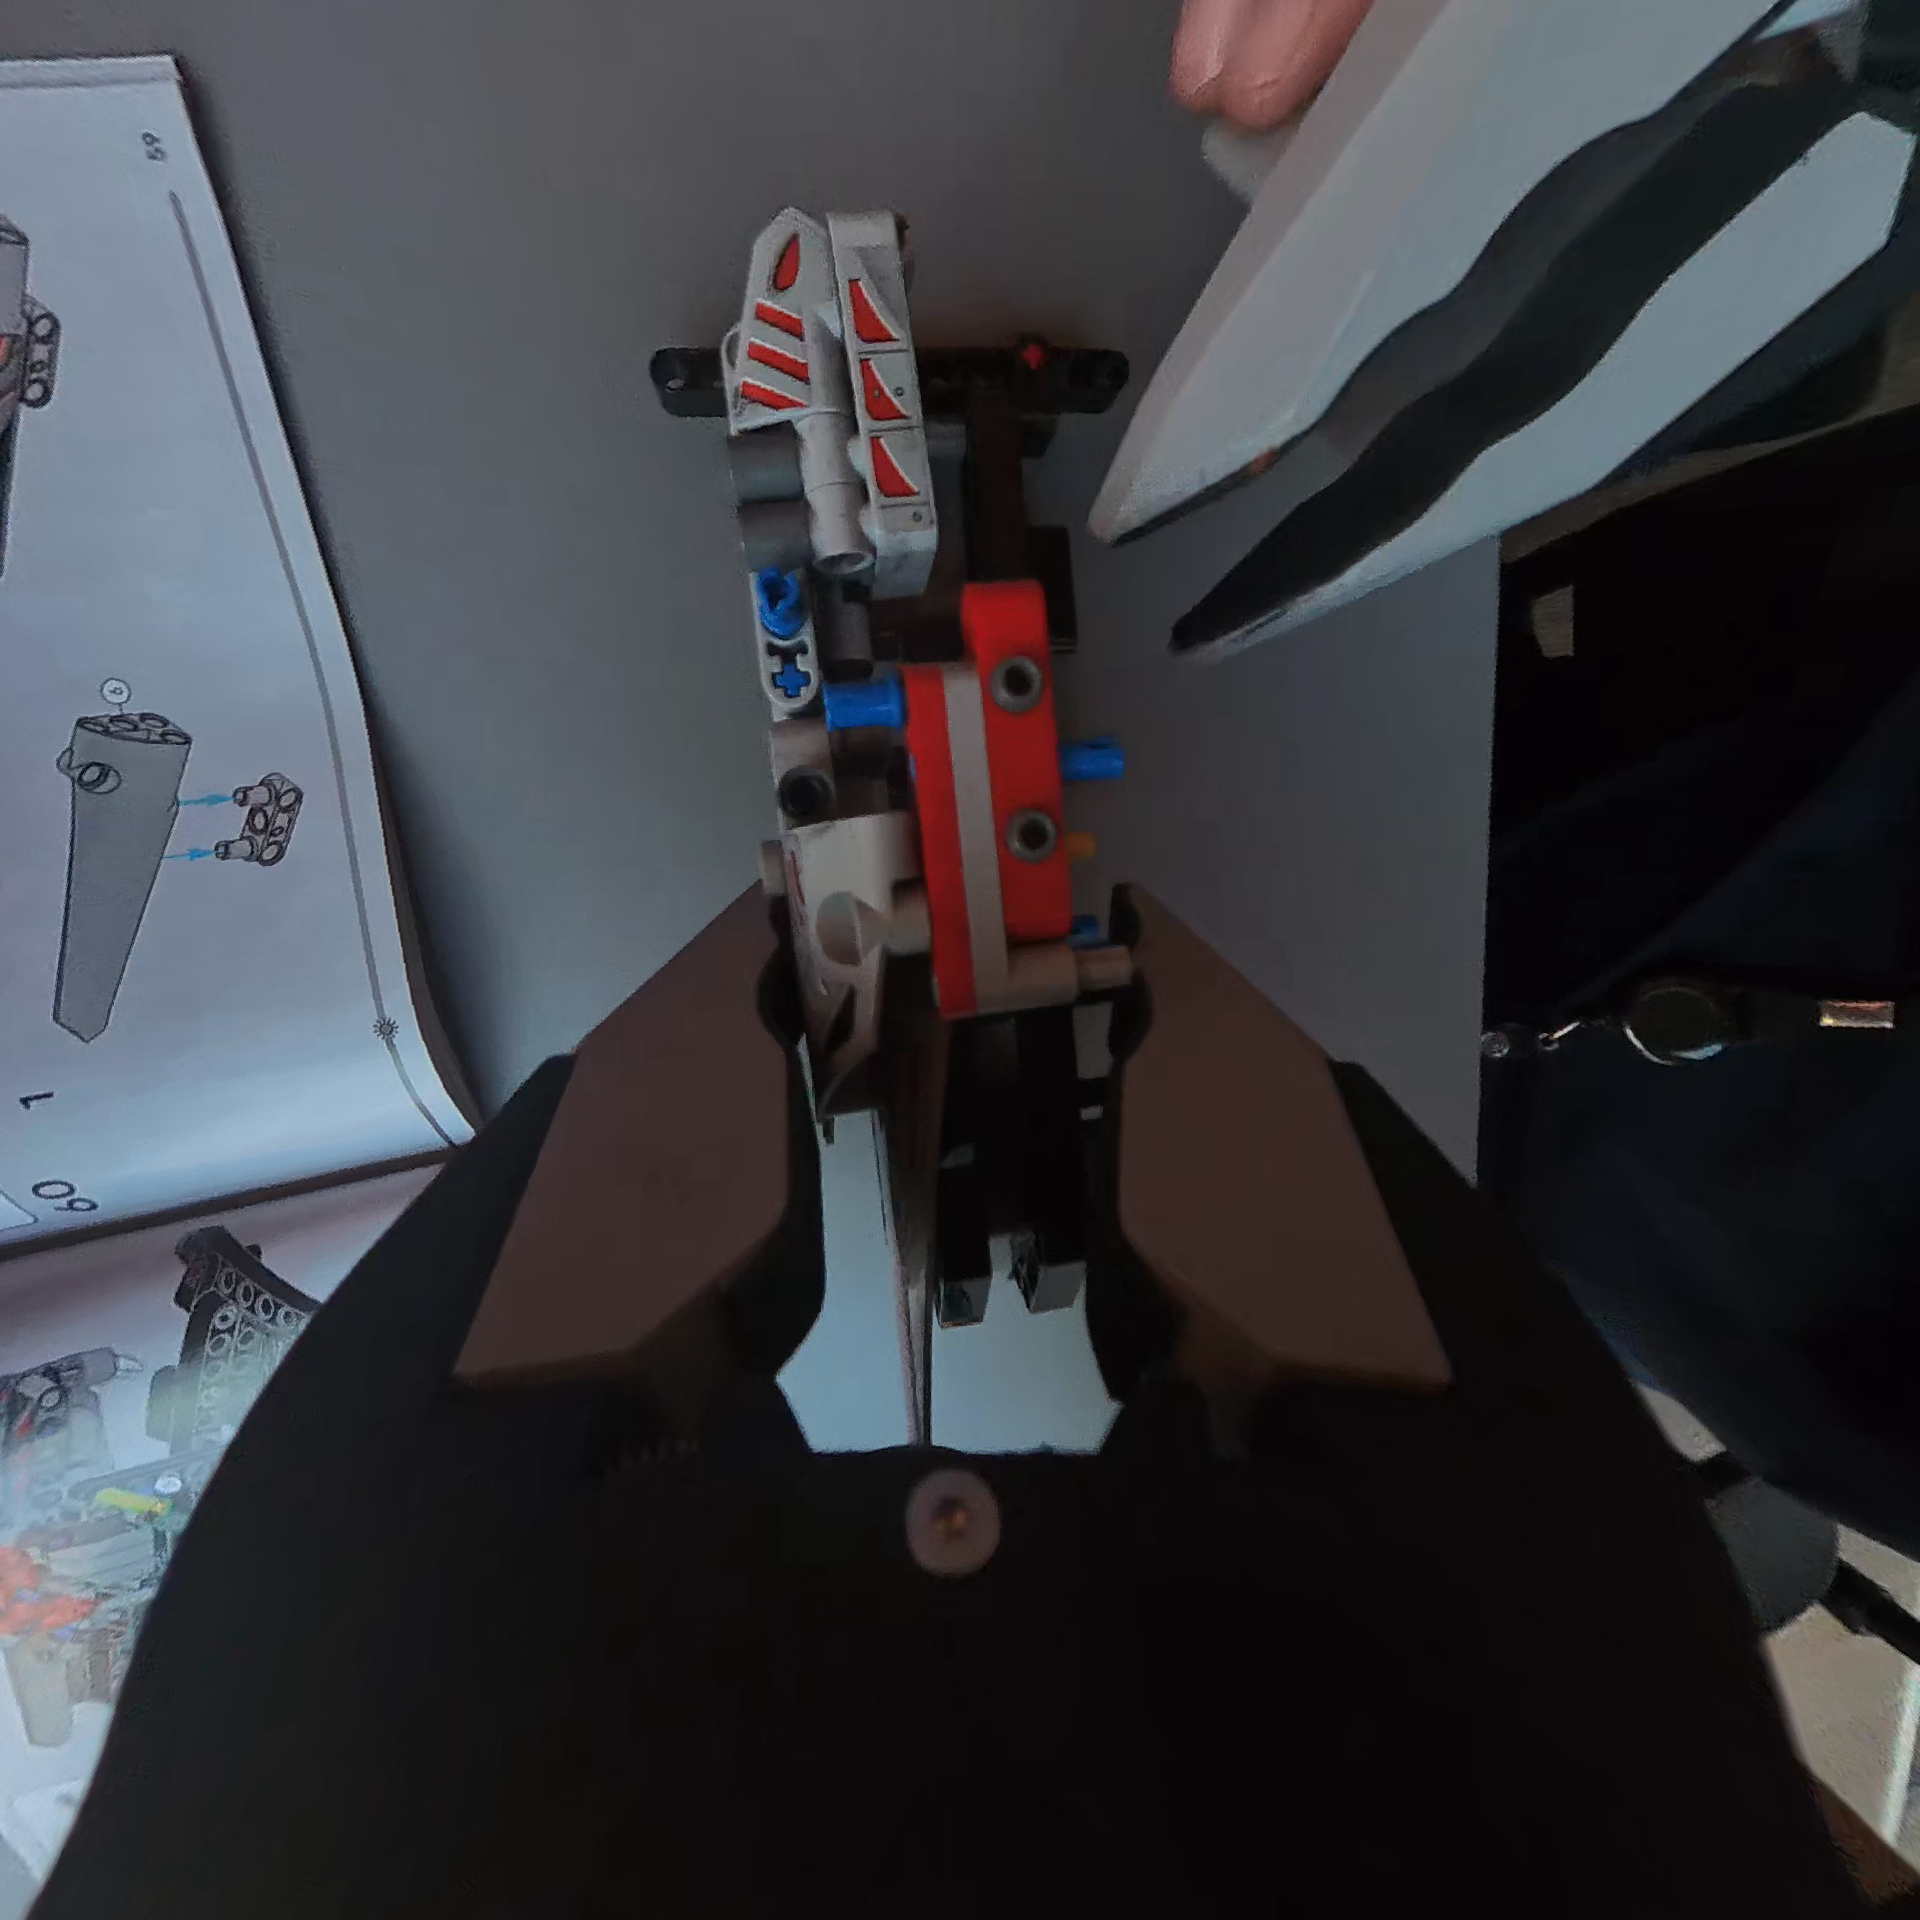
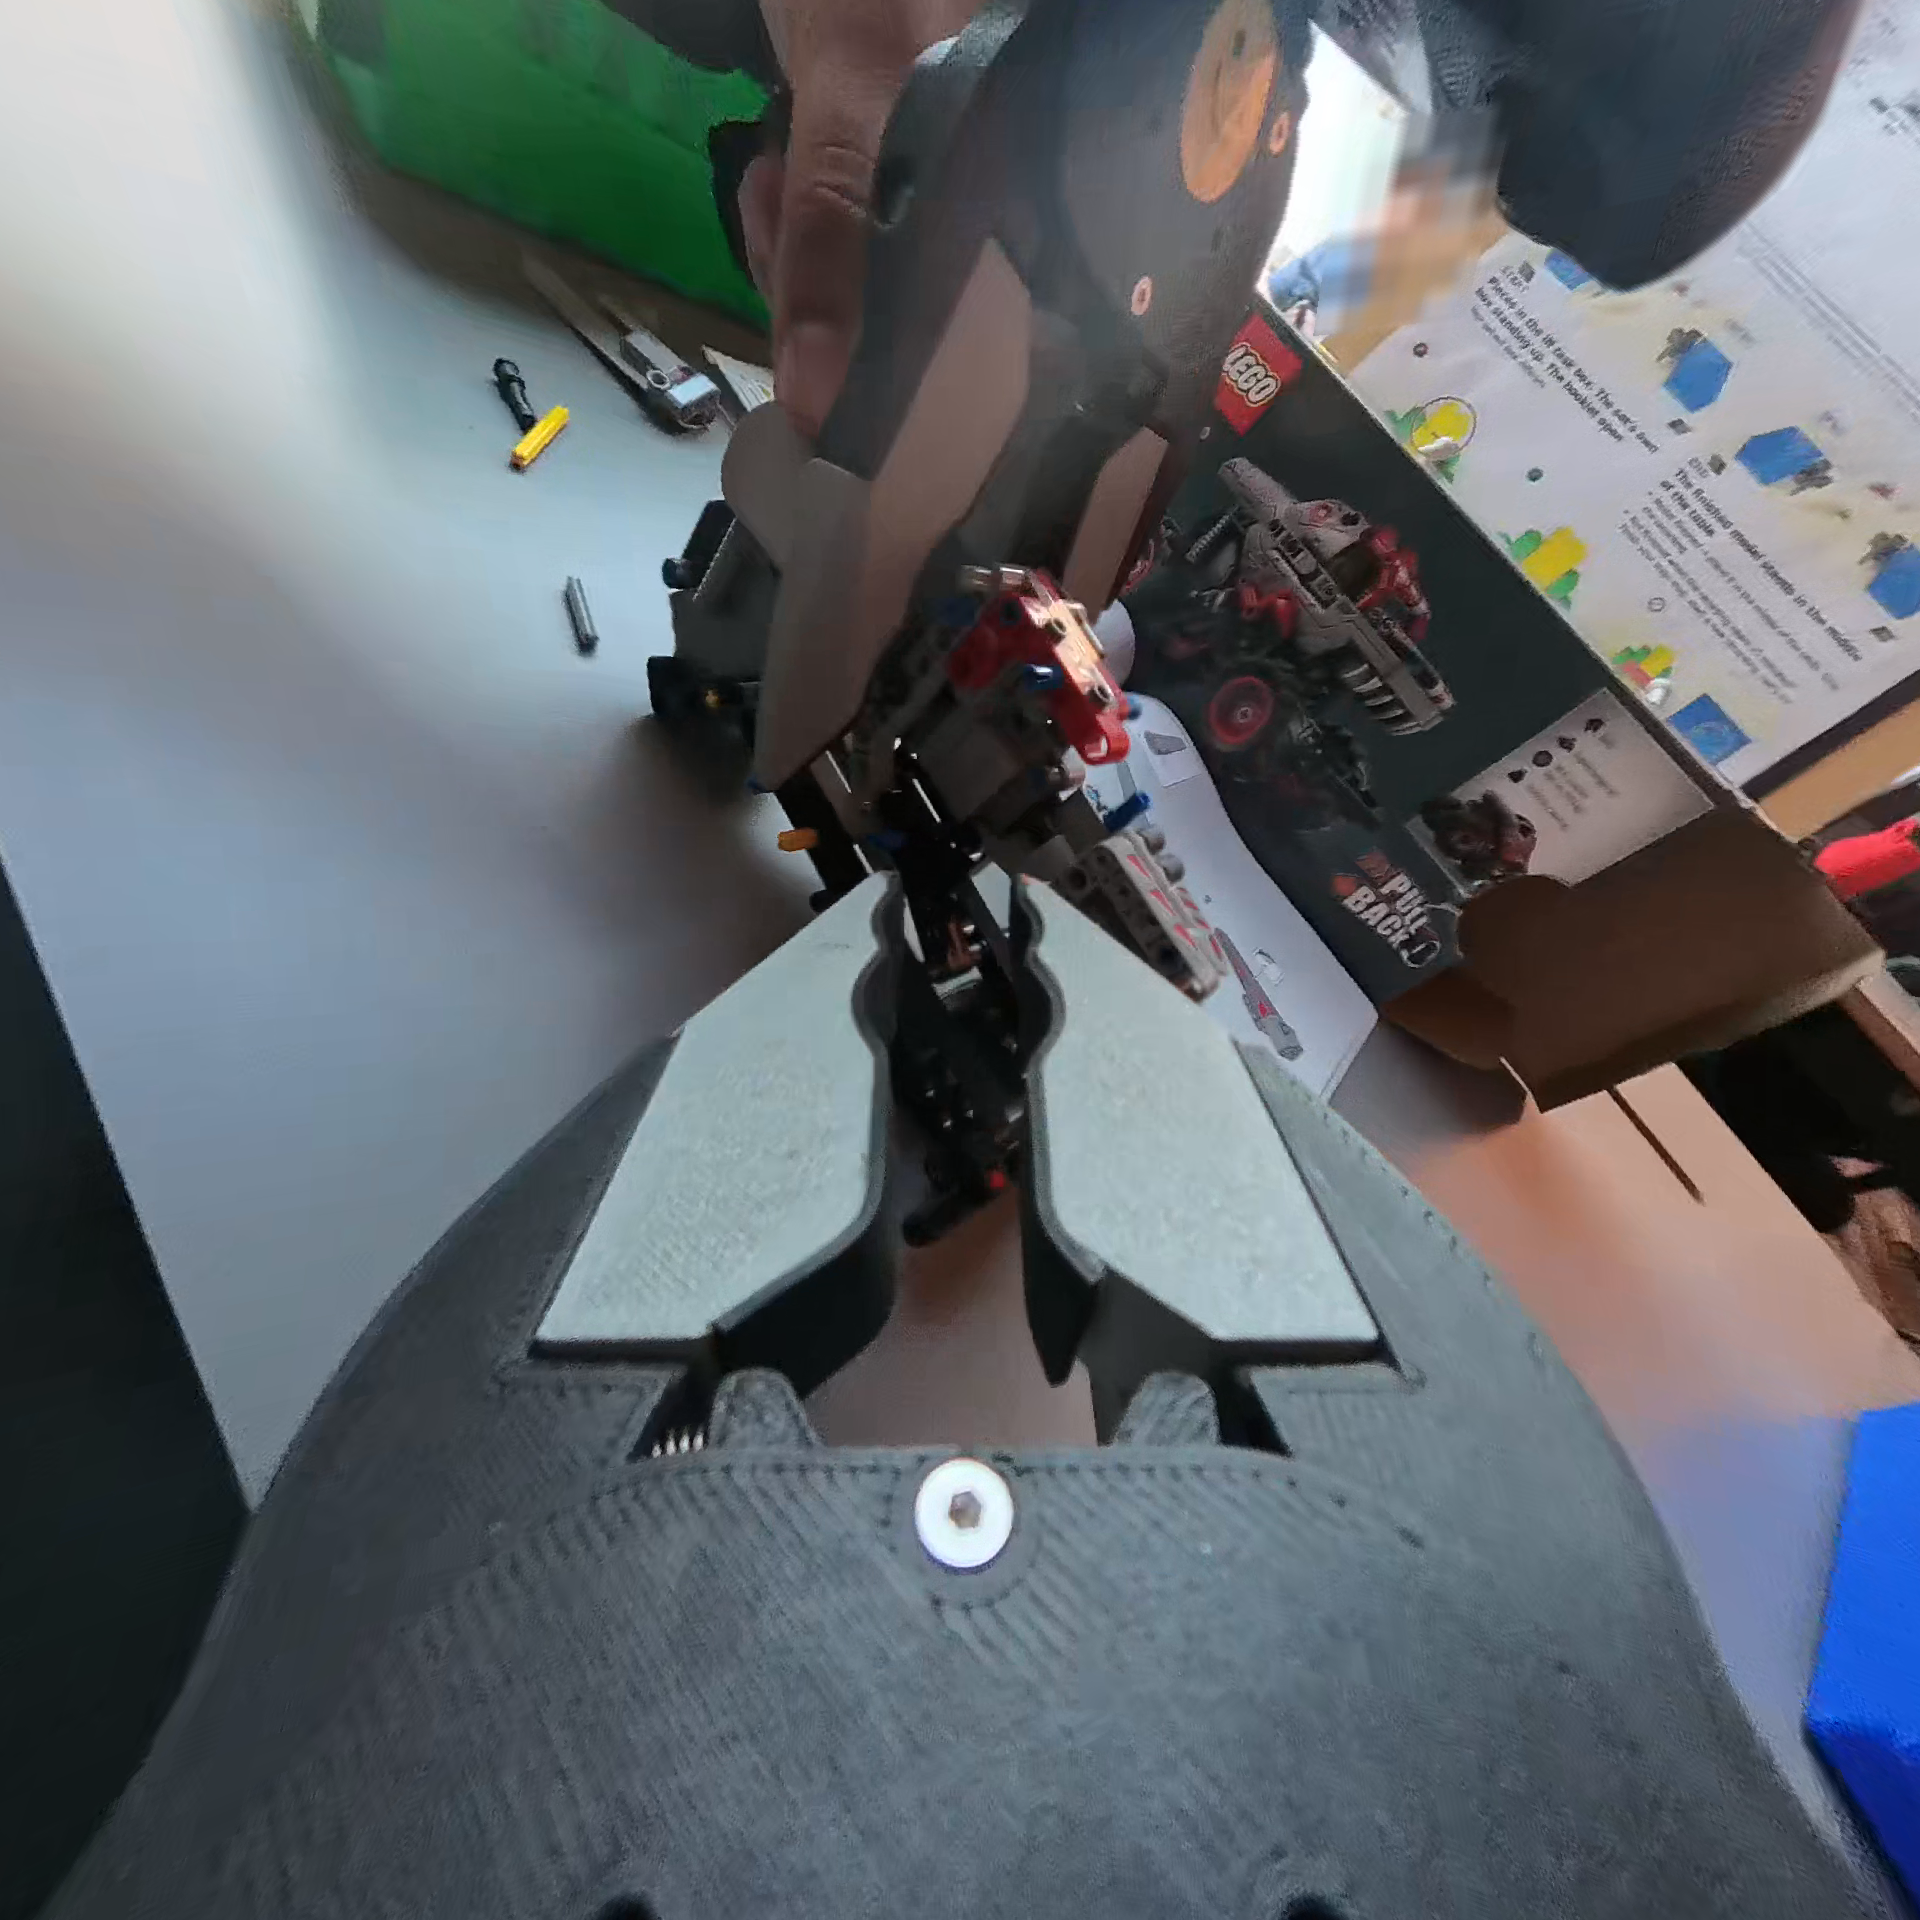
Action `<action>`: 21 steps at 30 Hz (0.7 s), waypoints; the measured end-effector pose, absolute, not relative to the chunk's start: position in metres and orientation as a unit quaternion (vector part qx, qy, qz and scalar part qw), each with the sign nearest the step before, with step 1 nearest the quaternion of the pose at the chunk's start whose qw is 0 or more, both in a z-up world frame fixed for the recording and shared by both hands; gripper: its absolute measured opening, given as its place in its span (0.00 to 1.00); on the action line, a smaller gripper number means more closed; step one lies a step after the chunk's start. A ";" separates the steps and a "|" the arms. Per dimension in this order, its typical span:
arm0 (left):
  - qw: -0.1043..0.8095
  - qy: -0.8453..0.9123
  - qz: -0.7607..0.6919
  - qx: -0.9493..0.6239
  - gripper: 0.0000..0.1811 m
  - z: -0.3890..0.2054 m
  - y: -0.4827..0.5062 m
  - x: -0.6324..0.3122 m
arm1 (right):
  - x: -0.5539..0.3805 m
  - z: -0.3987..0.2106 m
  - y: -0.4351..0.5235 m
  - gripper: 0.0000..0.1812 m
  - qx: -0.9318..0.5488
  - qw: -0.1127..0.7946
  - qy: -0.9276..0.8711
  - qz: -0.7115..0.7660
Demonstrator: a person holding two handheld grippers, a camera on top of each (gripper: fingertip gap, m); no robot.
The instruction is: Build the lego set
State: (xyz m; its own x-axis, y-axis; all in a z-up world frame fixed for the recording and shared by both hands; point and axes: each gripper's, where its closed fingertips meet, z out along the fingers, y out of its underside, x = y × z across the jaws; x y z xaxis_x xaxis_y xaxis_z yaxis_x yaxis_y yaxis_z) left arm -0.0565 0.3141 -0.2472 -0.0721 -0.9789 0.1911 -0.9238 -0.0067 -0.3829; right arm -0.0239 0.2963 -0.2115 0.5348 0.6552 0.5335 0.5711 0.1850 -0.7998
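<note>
My left gripper, with brown pads, is shut on the near end of a partly built lego model. I hold the model above the grey table. It has a red curved panel, grey panels with red stripes, blue pins and a black cross beam at its far end. My right gripper, with grey pads, sits just right of the model, its tips clear of it. In the right wrist view its jaws stand narrowly apart. The model's black beam shows through the gap, with the left gripper's pad beyond.
The instruction booklet lies open at the left. On the table are a yellow piece, a black pin, a grey axle and another grey and black build. The set's box stands at the right, with a blue block nearer. The grippers' ends are close to 6 cm from one another. It is some 9 cm from my left tips to the grey axle.
</note>
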 end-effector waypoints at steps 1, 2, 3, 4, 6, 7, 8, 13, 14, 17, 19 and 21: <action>0.066 0.706 -0.206 -0.675 0.31 -0.247 0.314 -0.057 | -0.028 -0.213 0.296 0.10 -0.638 0.598 -0.485 0.032; 0.065 0.708 -0.203 -0.673 0.31 -0.247 0.313 -0.057 | -0.033 -0.215 0.296 0.10 -0.640 0.591 -0.490 0.032; 0.065 0.713 -0.200 -0.669 0.31 -0.248 0.312 -0.057 | -0.035 -0.218 0.297 0.09 -0.644 0.583 -0.494 0.030; 0.065 0.719 -0.196 -0.664 0.31 -0.248 0.311 -0.058 | -0.036 -0.222 0.300 0.09 -0.650 0.574 -0.497 0.022; 0.061 0.725 -0.191 -0.659 0.31 -0.248 0.309 -0.059 | -0.036 -0.227 0.306 0.08 -0.661 0.563 -0.497 0.000; 0.059 0.728 -0.190 -0.656 0.31 -0.248 0.308 -0.059 | -0.036 -0.230 0.308 0.08 -0.663 0.558 -0.499 -0.006; 0.057 0.731 -0.189 -0.653 0.31 -0.248 0.306 -0.060 | -0.038 -0.232 0.308 0.08 -0.664 0.552 -0.504 -0.009; 0.049 0.745 -0.185 -0.640 0.31 -0.248 0.301 -0.062 | -0.044 -0.238 0.310 0.05 -0.658 0.535 -0.529 -0.025; 0.049 0.746 -0.184 -0.638 0.31 -0.248 0.301 -0.062 | -0.045 -0.239 0.310 0.05 -0.660 0.531 -0.530 -0.020; 0.046 0.750 -0.187 -0.633 0.31 -0.248 0.301 -0.063 | -0.044 -0.242 0.307 0.04 -0.686 0.503 -0.526 0.020; 0.042 0.757 -0.185 -0.626 0.31 -0.248 0.300 -0.066 | -0.042 -0.244 0.304 0.03 -0.701 0.480 -0.527 0.039; 0.039 0.763 -0.182 -0.619 0.31 -0.248 0.299 -0.068 | -0.044 -0.244 0.304 0.03 -0.706 0.473 -0.525 0.049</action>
